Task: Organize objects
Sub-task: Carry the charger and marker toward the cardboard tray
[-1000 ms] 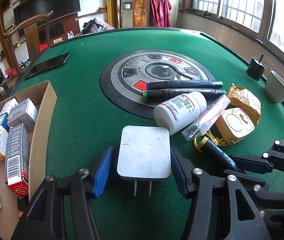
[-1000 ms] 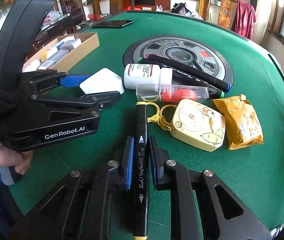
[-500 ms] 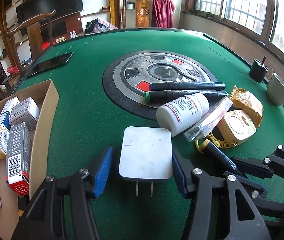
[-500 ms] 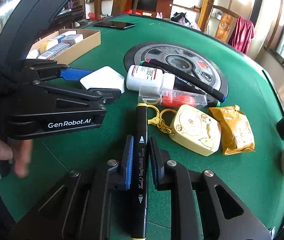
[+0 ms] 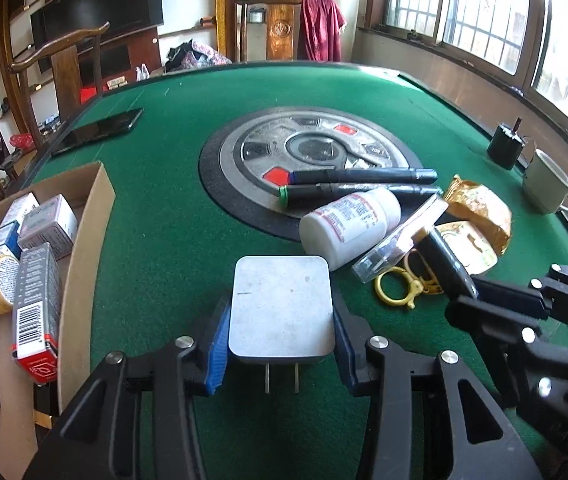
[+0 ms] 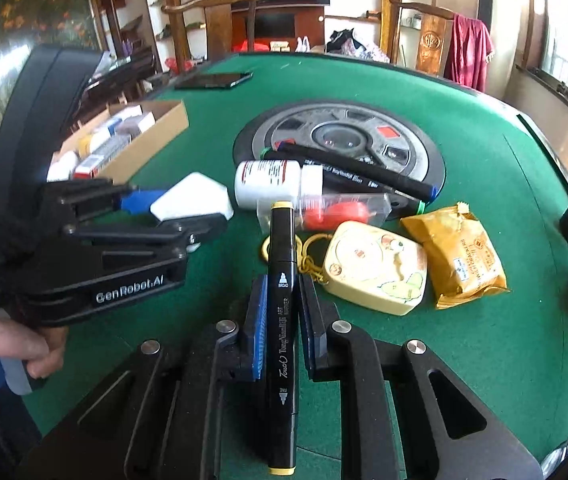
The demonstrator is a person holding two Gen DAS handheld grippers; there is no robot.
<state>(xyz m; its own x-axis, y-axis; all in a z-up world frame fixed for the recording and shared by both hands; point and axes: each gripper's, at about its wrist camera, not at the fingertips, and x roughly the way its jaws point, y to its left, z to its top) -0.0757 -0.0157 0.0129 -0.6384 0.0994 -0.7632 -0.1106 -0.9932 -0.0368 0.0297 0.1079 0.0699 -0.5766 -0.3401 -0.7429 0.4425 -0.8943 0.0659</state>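
Observation:
A white plug-in charger (image 5: 280, 304) lies on the green table (image 5: 156, 220), prongs toward me. My left gripper (image 5: 280, 312) is closing on it, and both blue pads touch its sides. The right wrist view shows the same grip, the left gripper (image 6: 188, 212) around the charger (image 6: 194, 204). My right gripper (image 6: 282, 280) is shut on a black art marker (image 6: 282, 292) with a yellow cap. Its far end hangs above a clear case (image 6: 335, 212). In the left wrist view the marker (image 5: 443, 260) sticks out of the right gripper (image 5: 483, 296).
A cardboard box (image 5: 88, 220) holding several small packages stands at the left. Past the charger lie a white pill bottle (image 5: 347, 224), two black markers (image 5: 363, 176), a yellow keychain gadget (image 6: 375, 268) and a snack packet (image 6: 459, 252). A mug (image 5: 543, 188) and a phone (image 5: 96, 132) sit farther off.
The left jaws have narrowed from well apart until the pads meet the charger's sides. The right gripper has raised the marker's front end above the keyring and case.

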